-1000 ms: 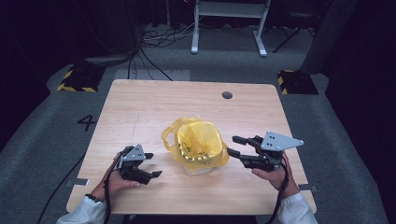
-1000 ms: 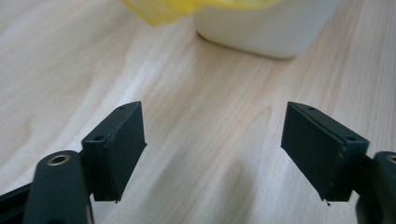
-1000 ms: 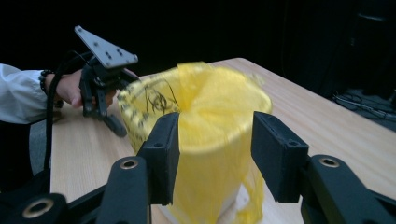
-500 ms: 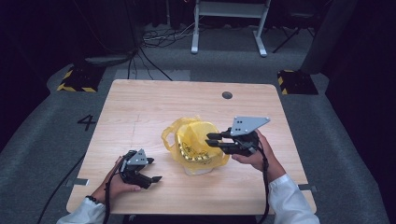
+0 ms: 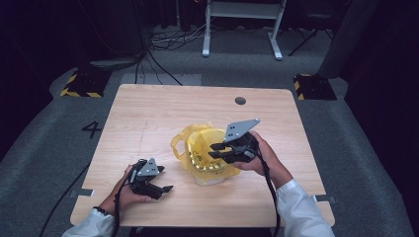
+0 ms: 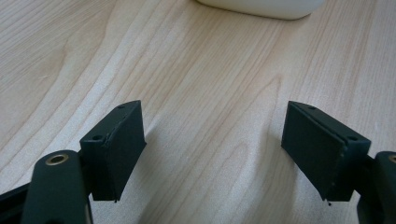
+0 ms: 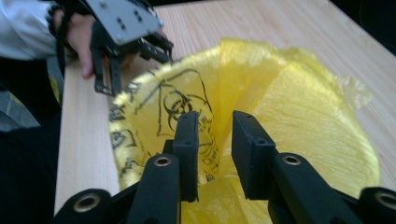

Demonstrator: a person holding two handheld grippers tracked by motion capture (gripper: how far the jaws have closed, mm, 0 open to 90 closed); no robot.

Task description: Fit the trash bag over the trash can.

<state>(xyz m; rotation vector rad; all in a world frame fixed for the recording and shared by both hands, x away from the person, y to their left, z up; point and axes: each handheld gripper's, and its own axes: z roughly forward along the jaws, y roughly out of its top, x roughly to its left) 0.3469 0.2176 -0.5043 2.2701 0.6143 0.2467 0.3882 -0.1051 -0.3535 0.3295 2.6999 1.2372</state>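
Observation:
A yellow biohazard bag (image 5: 197, 143) lines a white container (image 5: 211, 179) at the middle of the wooden table (image 5: 148, 113). My right gripper (image 5: 212, 150) reaches from the right over the bag's mouth. Its jaws stand a narrow gap apart and have just been opening slightly after closing. In the right gripper view (image 7: 215, 128) the bag's printed wall (image 7: 154, 112) shows through that gap, with no film pinched between the pads. My left gripper (image 5: 167, 180) rests low over the table at the front left, jaws wide (image 6: 212, 140) with bare wood between them. The container's base (image 6: 261, 7) lies ahead of it.
A round hole (image 5: 240, 100) sits in the tabletop near its far edge. Bare wood surrounds the bag on all sides. Beyond the table, cables and a white metal frame (image 5: 242, 19) stand on the dark floor.
My right gripper has moved left from beside the bag to over its mouth, and its jaws have narrowed. The left gripper has stayed in place.

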